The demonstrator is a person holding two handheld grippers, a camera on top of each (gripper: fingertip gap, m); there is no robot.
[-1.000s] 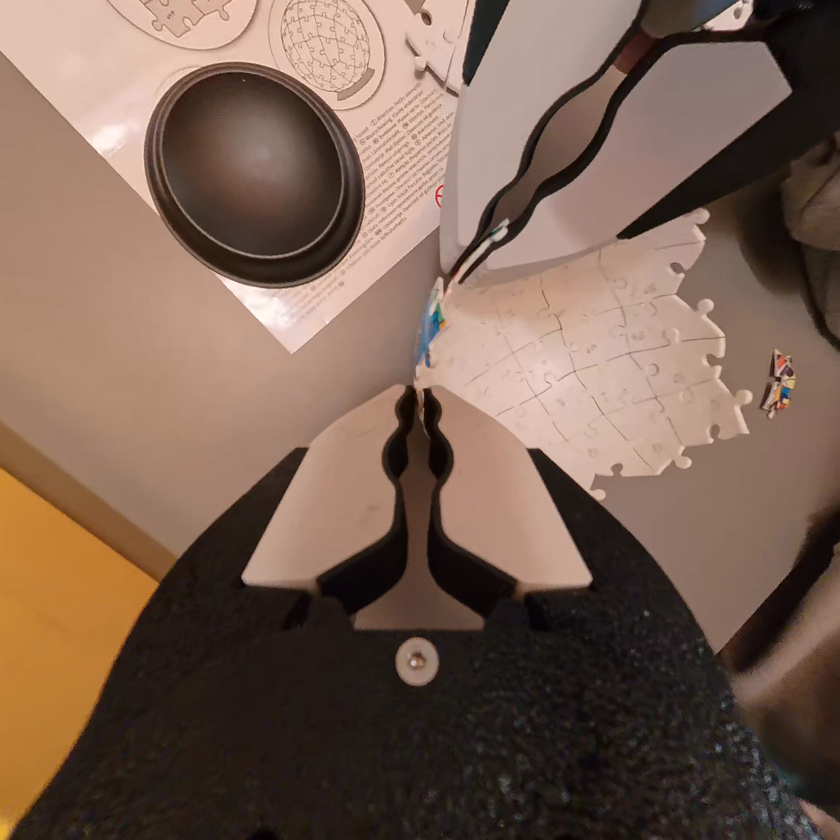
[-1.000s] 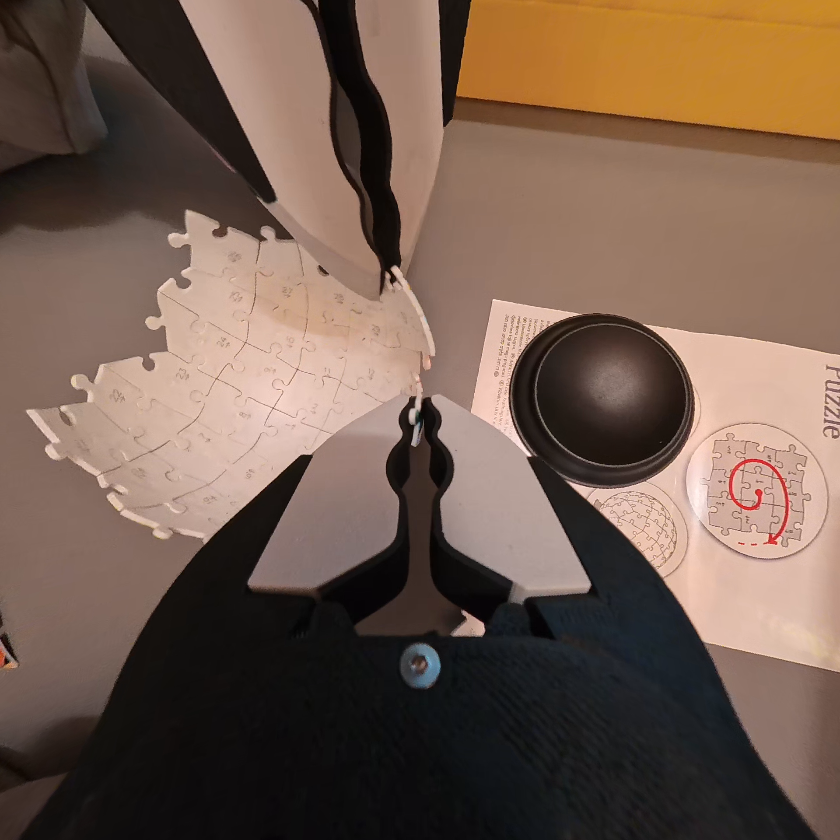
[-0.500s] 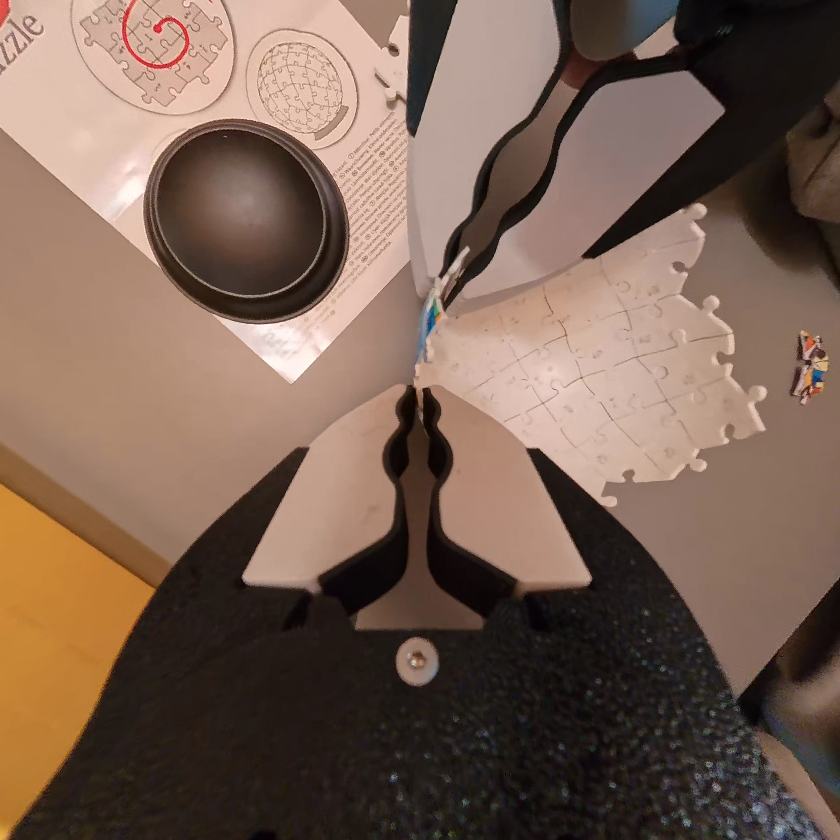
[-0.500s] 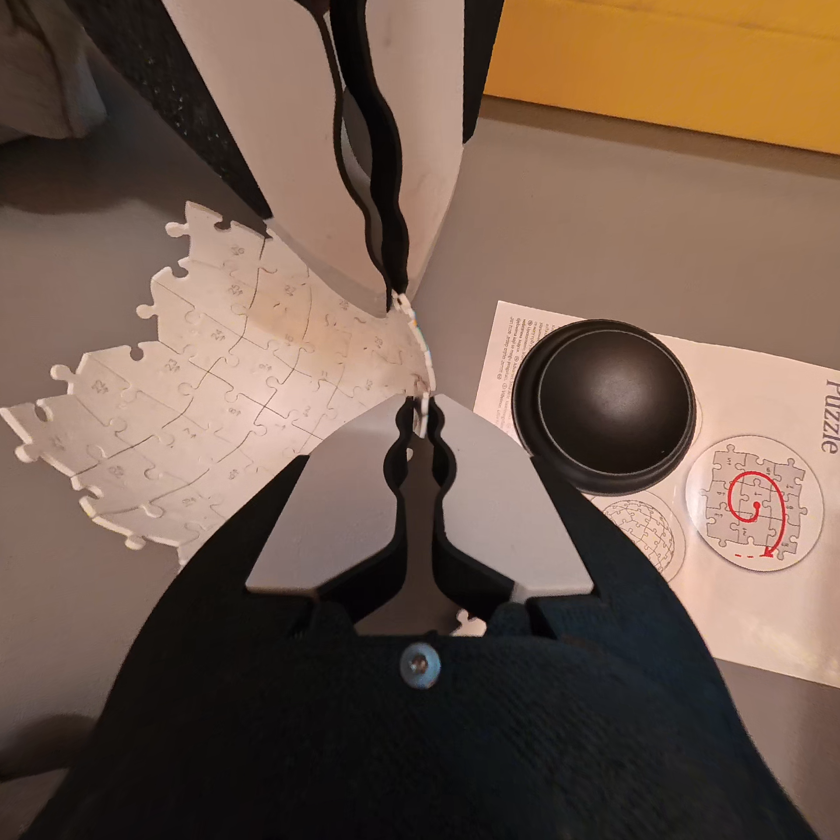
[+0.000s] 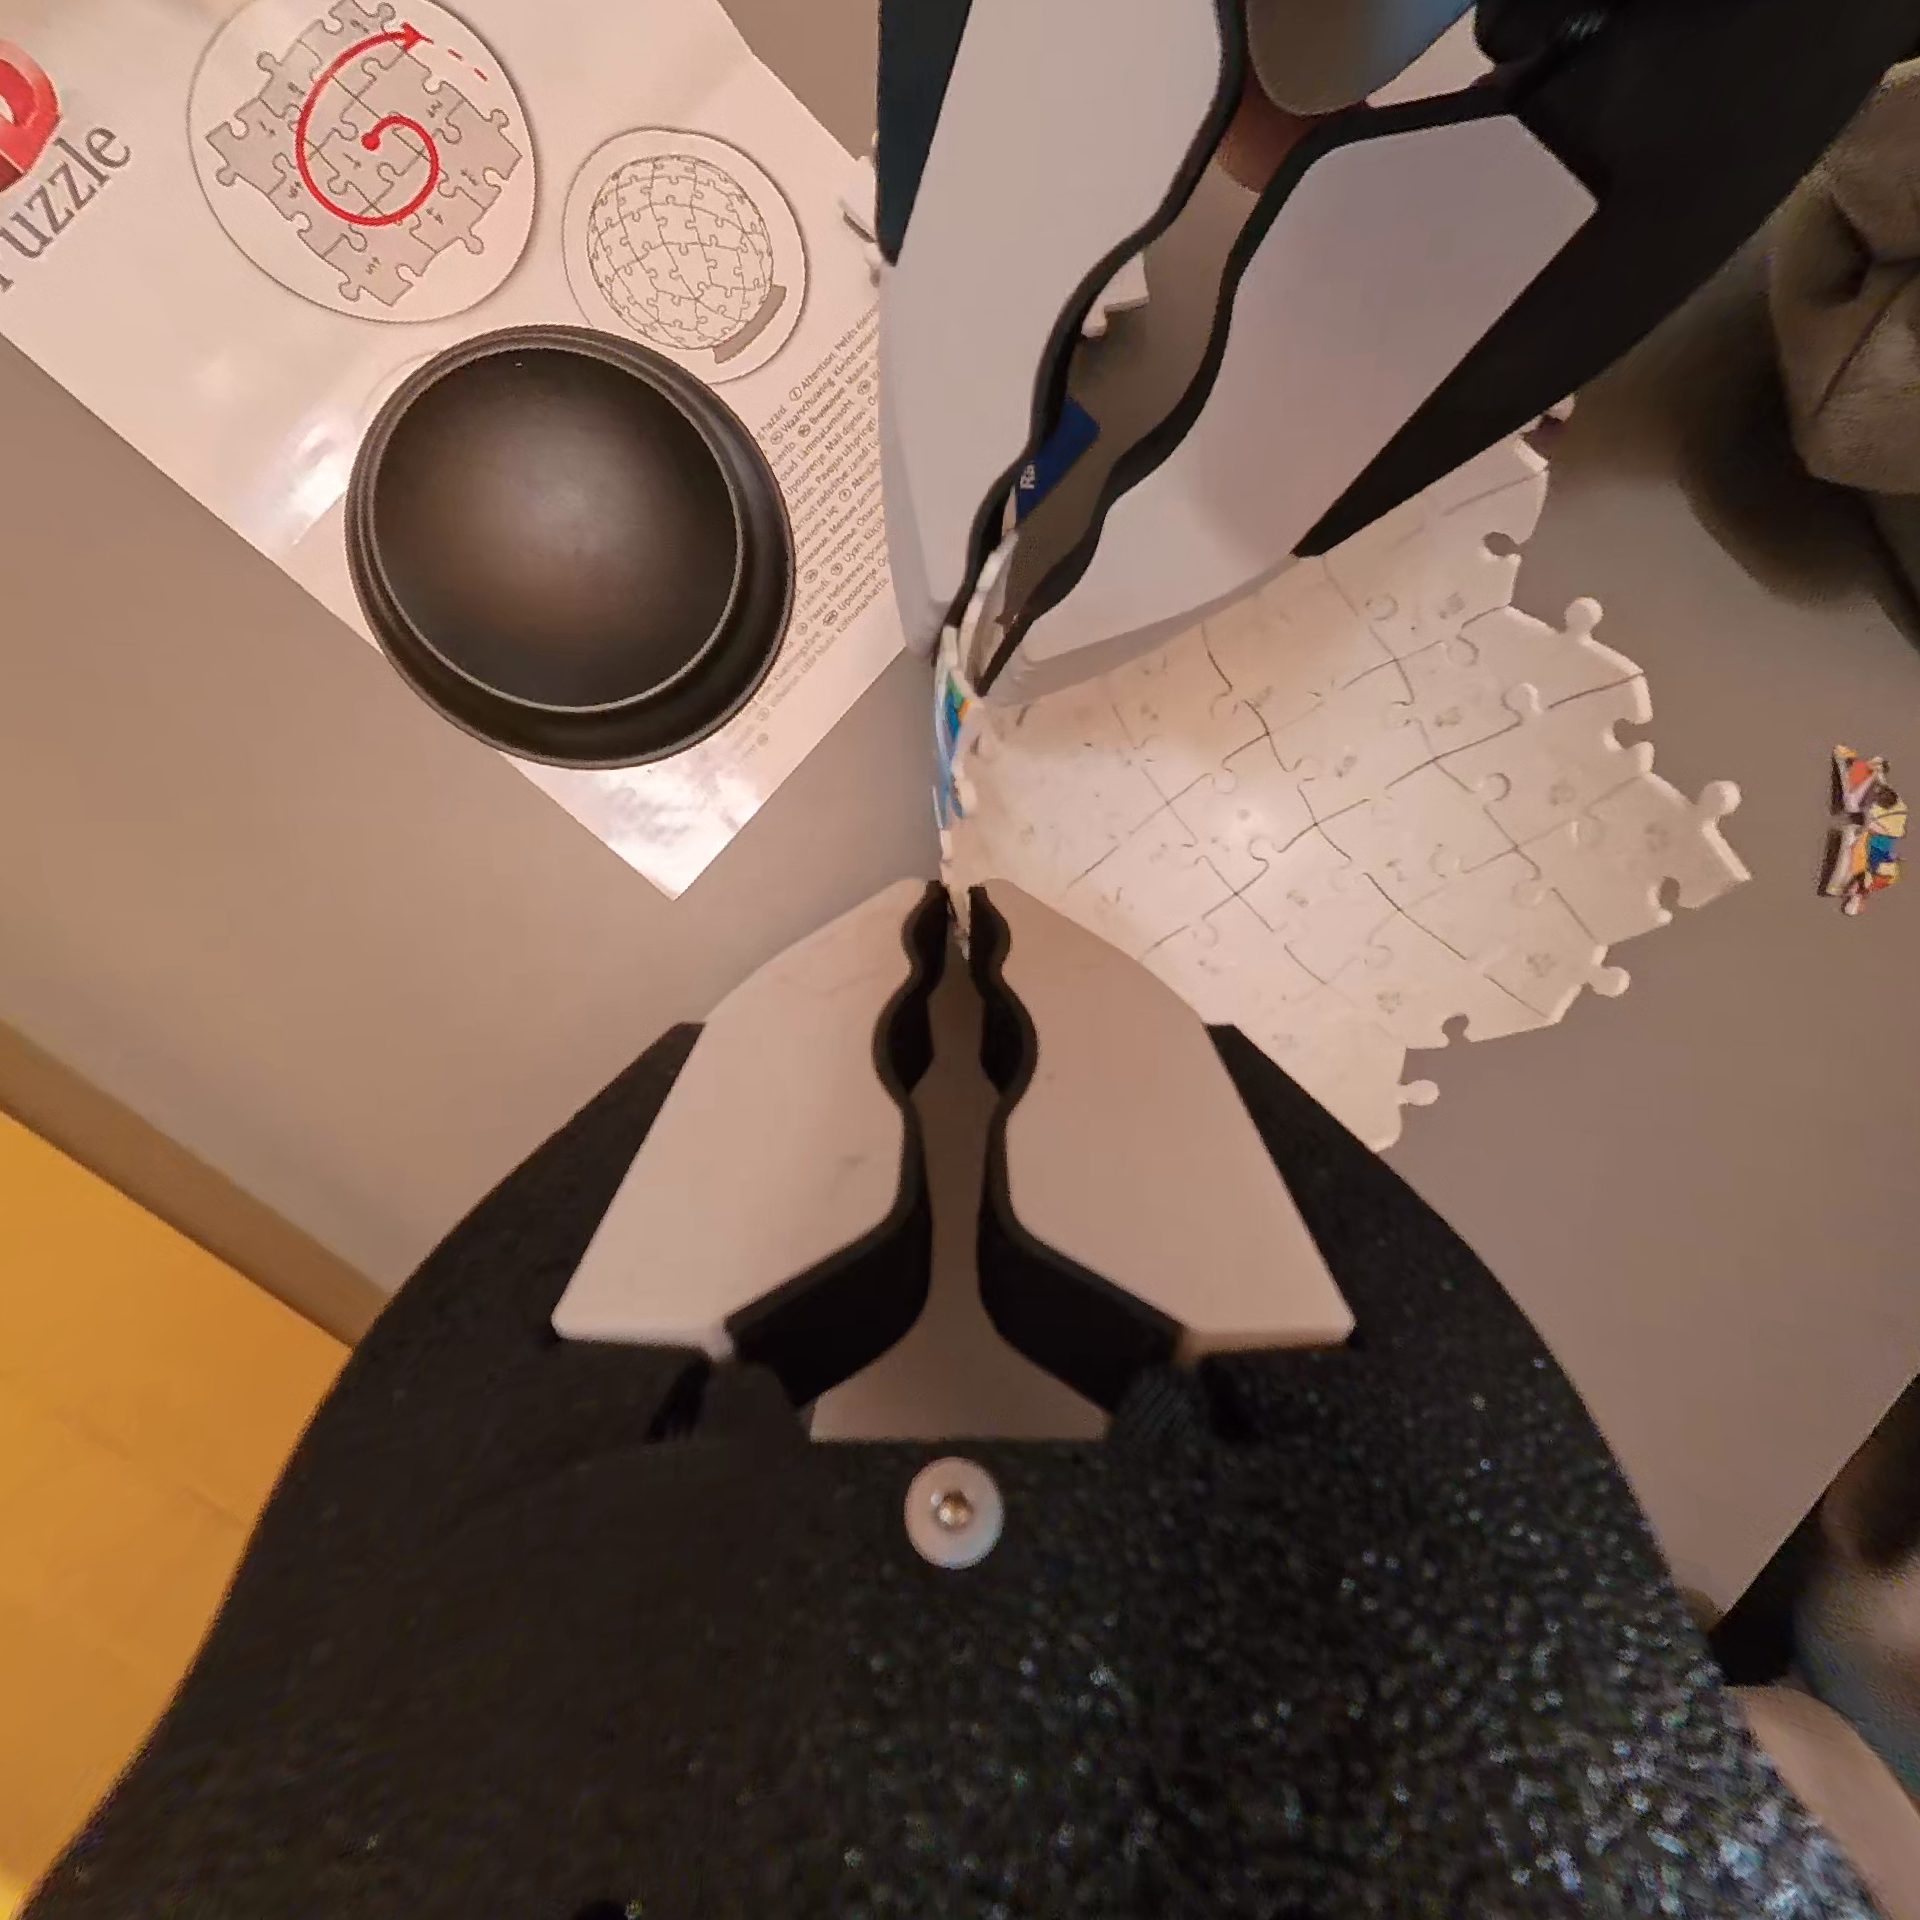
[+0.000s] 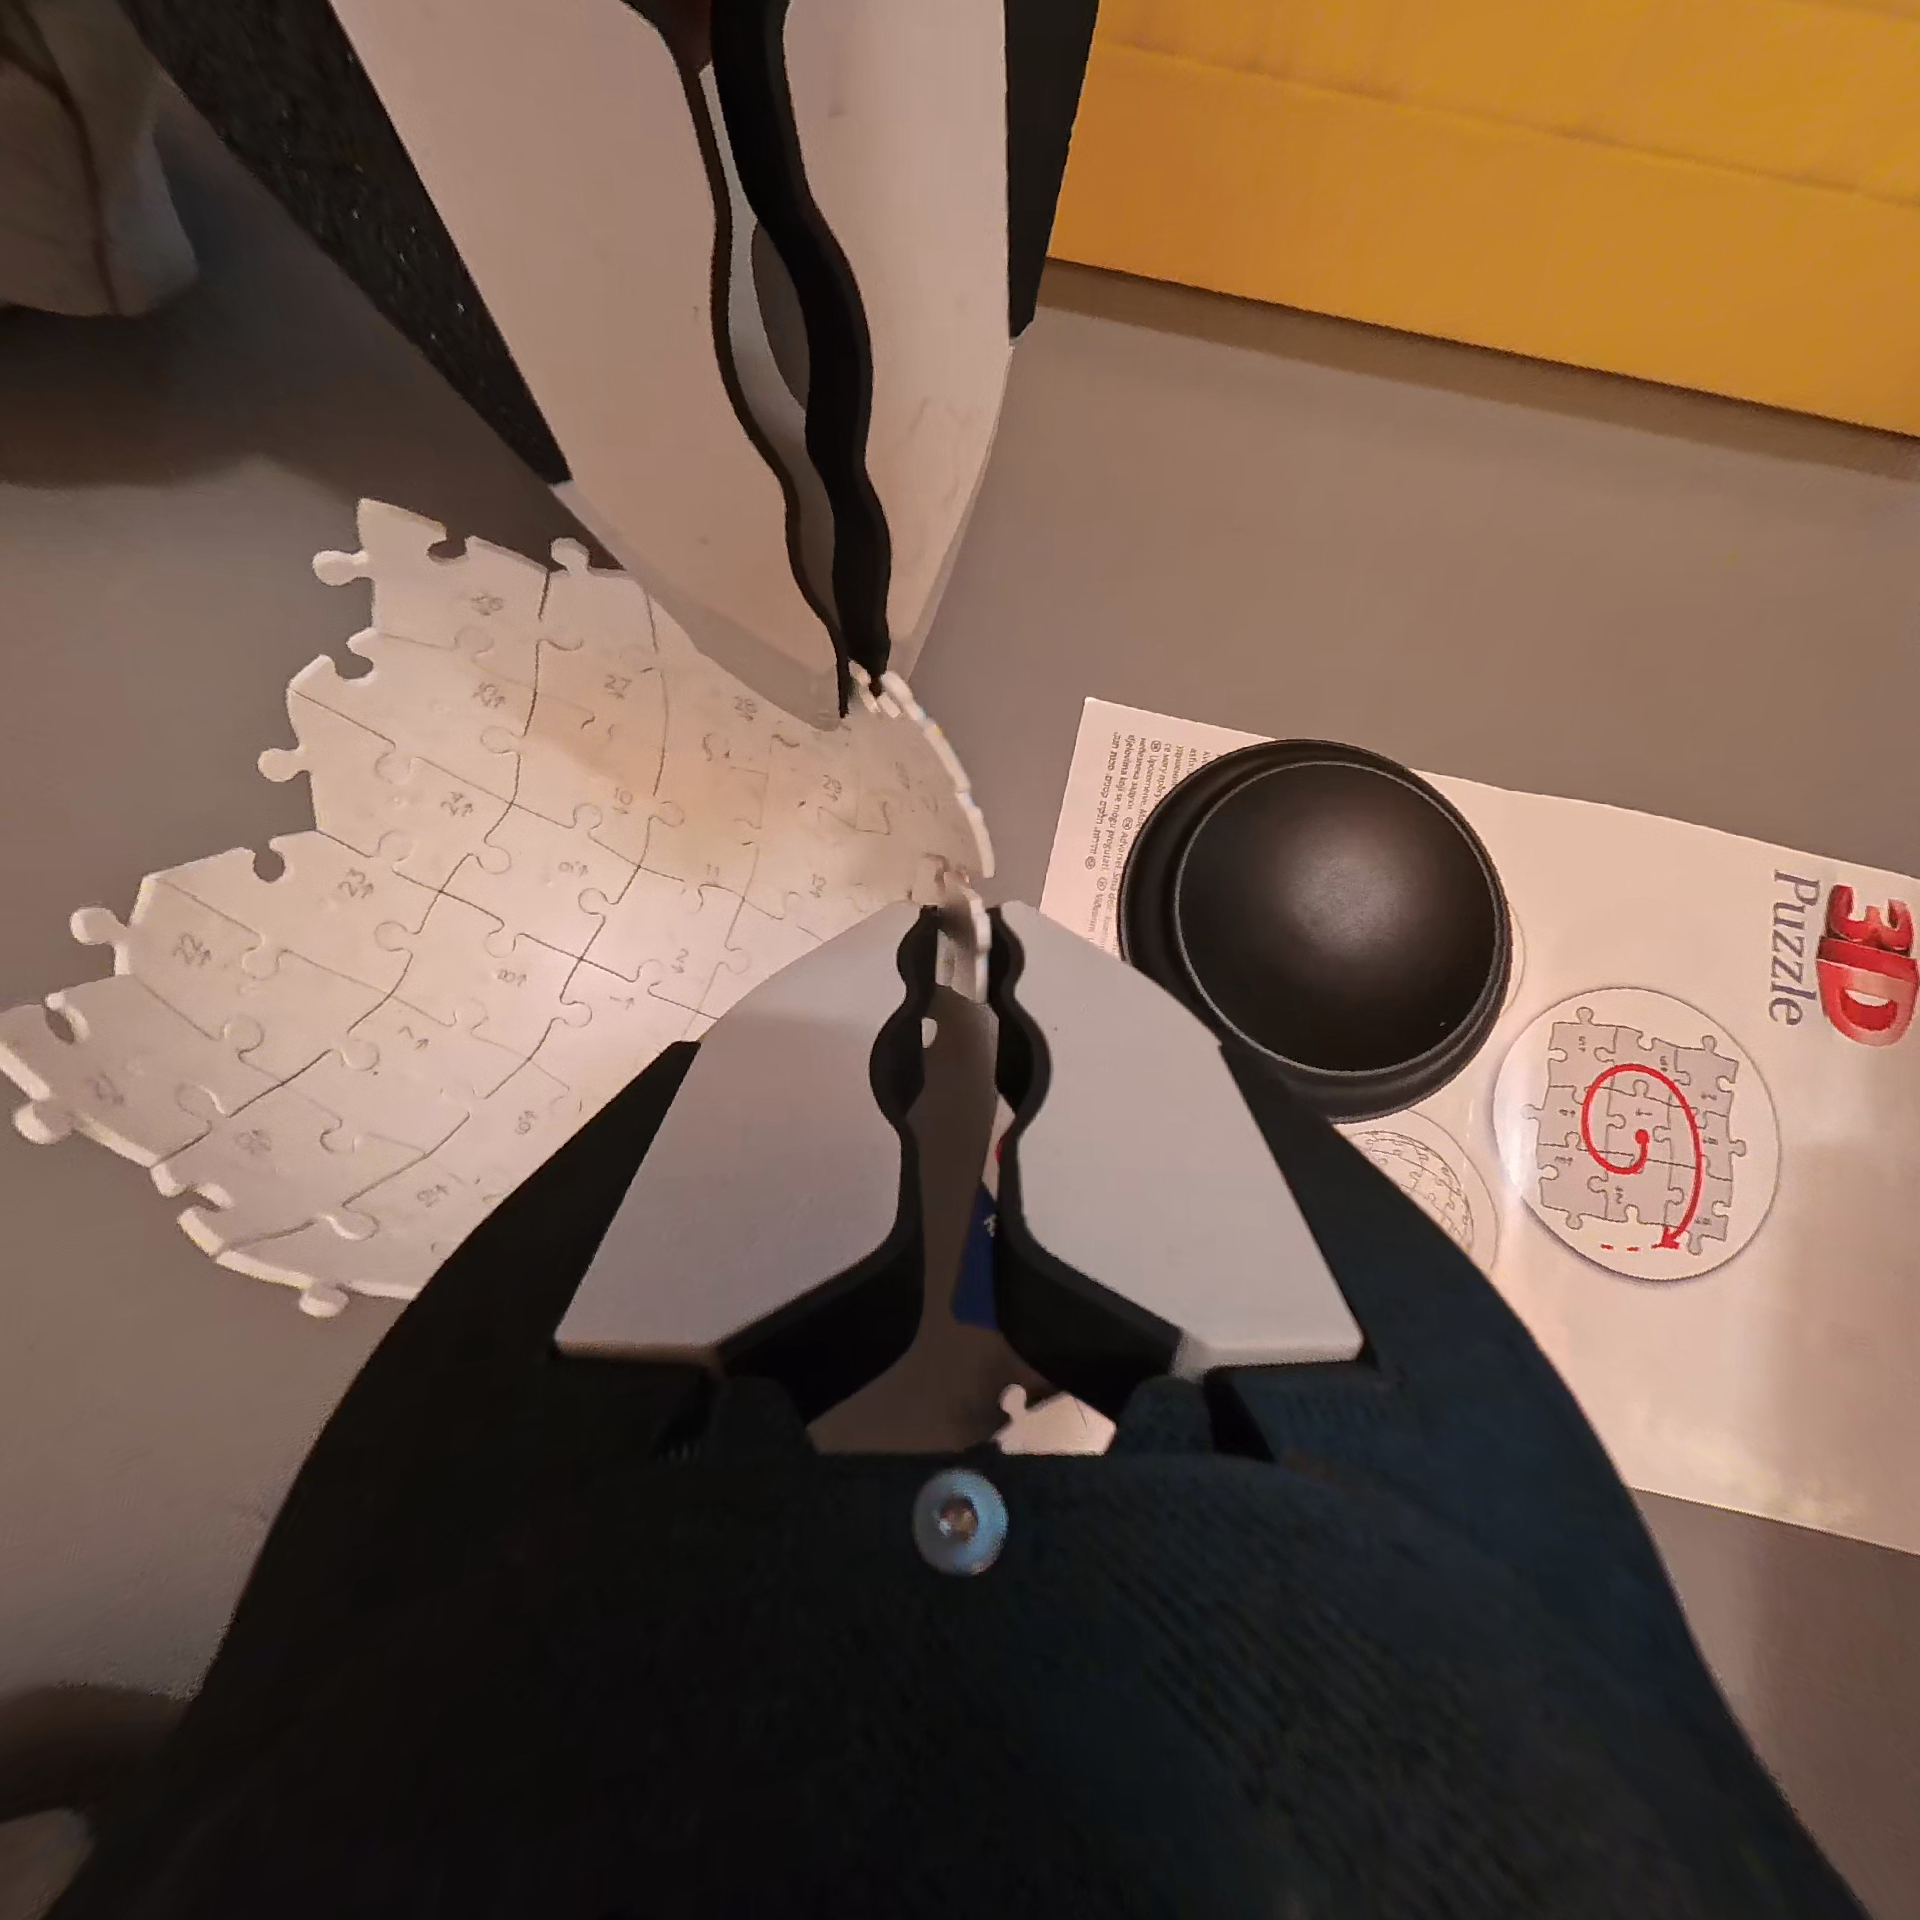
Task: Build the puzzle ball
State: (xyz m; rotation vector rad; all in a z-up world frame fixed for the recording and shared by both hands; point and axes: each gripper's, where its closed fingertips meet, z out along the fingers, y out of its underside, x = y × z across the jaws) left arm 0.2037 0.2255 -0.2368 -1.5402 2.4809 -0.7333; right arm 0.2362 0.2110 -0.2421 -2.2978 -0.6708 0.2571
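A partly built puzzle ball is a curved white shell [image 5: 1351,790] of joined pieces, its numbered inner face towards me, also in the right wrist view [image 6: 468,935]. A strip of its coloured outer face [image 5: 951,748] shows at the near edge. My left gripper [image 5: 961,909] is shut on the shell's edge; it enters the right wrist view [image 6: 862,675] from above. My right gripper [image 6: 961,920] is shut on the same edge a little farther along, a white piece between its pads; it shows in the left wrist view [image 5: 971,660].
A black dome stand [image 5: 561,540] [image 6: 1320,914] sits on a white instruction sheet [image 5: 260,416] [image 6: 1818,1403] on the grey table [image 5: 312,883]. Loose coloured pieces [image 5: 1865,826] lie right of the shell. A loose white piece [image 6: 1049,1418] lies under my right gripper. A yellow surface [image 6: 1507,208] borders the table.
Both grippers have shifted with the shell held between them. More of the sheet and stand has come into the left wrist view. My right gripper's jaws stand slightly wider.
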